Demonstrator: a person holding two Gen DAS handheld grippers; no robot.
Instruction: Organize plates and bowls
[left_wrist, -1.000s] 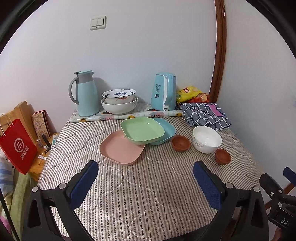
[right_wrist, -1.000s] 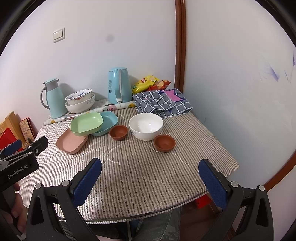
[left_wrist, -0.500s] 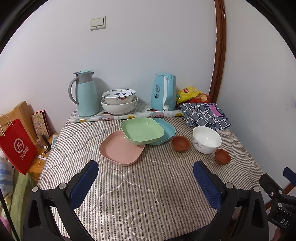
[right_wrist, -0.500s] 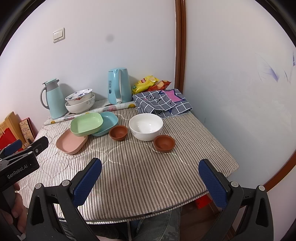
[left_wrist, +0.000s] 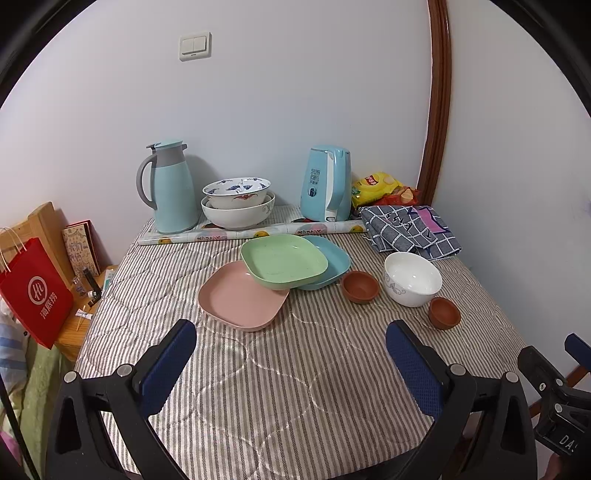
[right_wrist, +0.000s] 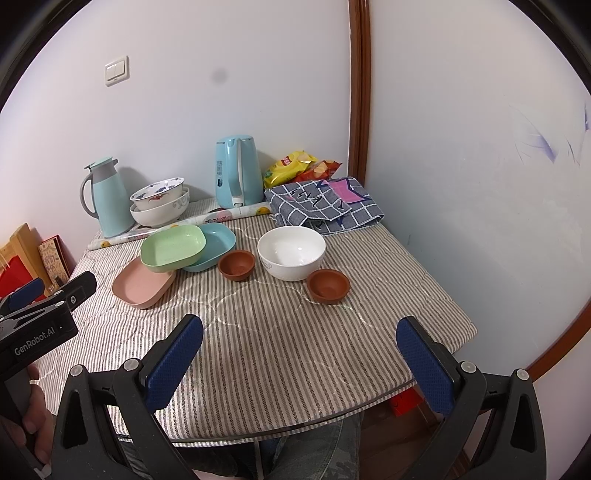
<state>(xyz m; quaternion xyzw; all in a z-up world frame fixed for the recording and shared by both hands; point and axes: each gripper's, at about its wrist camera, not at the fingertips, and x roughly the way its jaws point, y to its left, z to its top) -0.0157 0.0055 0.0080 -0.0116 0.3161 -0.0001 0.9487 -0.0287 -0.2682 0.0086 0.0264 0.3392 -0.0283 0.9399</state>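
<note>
Both my grippers, left and right, gape wide and empty; the pink plate lies just ahead of the left, probably nearer.

The left claw has black plastic arms with silver screws at the joints and dark blue textured pads on its fingers. The right claw is built alike, black with blue mesh-patterned pads. White "GenRobot.AI" lettering marks the left unit's black body, seen from the right wrist view. The person wears camouflage-patterned trousers
</note>
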